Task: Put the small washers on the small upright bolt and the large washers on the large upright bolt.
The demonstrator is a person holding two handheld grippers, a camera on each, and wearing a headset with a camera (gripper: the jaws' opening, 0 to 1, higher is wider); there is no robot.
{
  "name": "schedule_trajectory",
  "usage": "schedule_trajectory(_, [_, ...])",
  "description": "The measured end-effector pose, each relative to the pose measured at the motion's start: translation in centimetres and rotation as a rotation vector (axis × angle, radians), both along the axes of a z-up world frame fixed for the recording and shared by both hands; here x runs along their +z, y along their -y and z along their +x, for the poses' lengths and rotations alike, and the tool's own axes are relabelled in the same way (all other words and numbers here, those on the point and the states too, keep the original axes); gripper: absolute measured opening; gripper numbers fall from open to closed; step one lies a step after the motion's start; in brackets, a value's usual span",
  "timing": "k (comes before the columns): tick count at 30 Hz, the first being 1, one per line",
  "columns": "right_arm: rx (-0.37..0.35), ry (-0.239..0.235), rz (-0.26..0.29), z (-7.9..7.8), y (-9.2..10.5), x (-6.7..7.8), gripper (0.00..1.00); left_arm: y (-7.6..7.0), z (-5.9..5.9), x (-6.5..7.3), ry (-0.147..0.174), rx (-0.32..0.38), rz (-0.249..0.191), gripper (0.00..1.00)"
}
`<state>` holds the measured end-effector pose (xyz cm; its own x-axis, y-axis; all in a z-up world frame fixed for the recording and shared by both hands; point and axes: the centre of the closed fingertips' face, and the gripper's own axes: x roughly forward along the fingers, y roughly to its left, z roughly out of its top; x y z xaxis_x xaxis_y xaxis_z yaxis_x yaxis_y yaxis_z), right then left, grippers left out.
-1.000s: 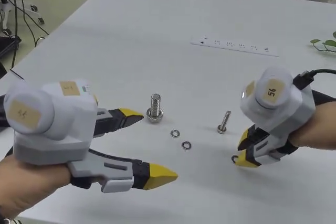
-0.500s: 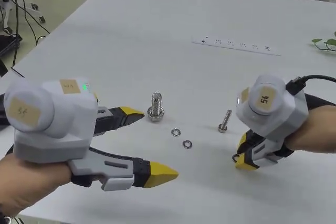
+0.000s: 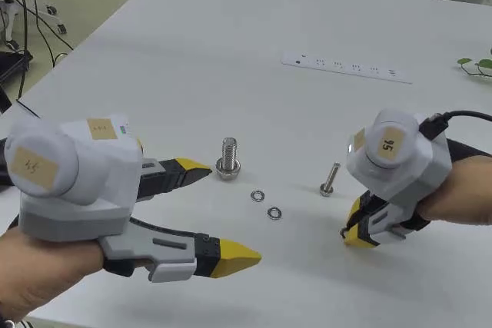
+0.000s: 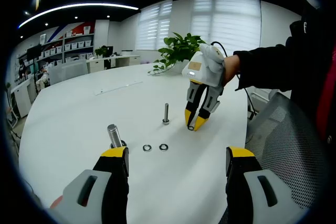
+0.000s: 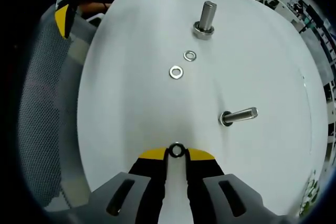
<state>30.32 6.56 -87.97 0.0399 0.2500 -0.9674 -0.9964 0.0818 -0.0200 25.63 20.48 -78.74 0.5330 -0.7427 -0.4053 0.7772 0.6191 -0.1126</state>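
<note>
The right tool [image 3: 355, 236] is clamped on a small washer [image 5: 176, 150] near the small bolt [image 3: 329, 178], not yet on it. The left tool [image 4: 177, 156] hangs wide apart by the large bolt [image 3: 227, 157], and two washers [image 3: 265, 203] lie loose on the table [image 3: 231, 51] between the bolts, so most work remains

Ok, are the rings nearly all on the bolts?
Barely started. The small bolt looks bare; the large bolt is hard to read at its base. The right hand-held gripper pinches one washer. Two loose washers lie on the table, waiting.
</note>
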Motion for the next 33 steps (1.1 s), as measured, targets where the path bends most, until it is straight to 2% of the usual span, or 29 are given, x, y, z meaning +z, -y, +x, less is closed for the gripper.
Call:
schedule_trajectory(17, [0.007, 0.009, -0.001, -0.1, 0.0, 0.0, 0.14, -0.1, -0.2, 0.0, -0.001, 0.004, 0.0, 0.75])
schedule_trajectory(21, [0.001, 0.011, 0.005, 0.0, 0.0, 0.4, 0.13, -0.1, -0.2, -0.1, -0.001, 0.003, 0.0, 0.75])
schedule_trajectory(28, [-0.008, 0.028, 0.024, 0.6, -0.2, 2.3, 0.13, -0.1, -0.2, -0.1, -0.001, 0.003, 0.0, 0.75])
schedule_trajectory(33, [-0.008, 0.06, 0.048, 1.3, -0.7, 4.7, 0.13, -0.2, -0.2, 0.0, 0.002, 0.006, -0.004, 0.75])
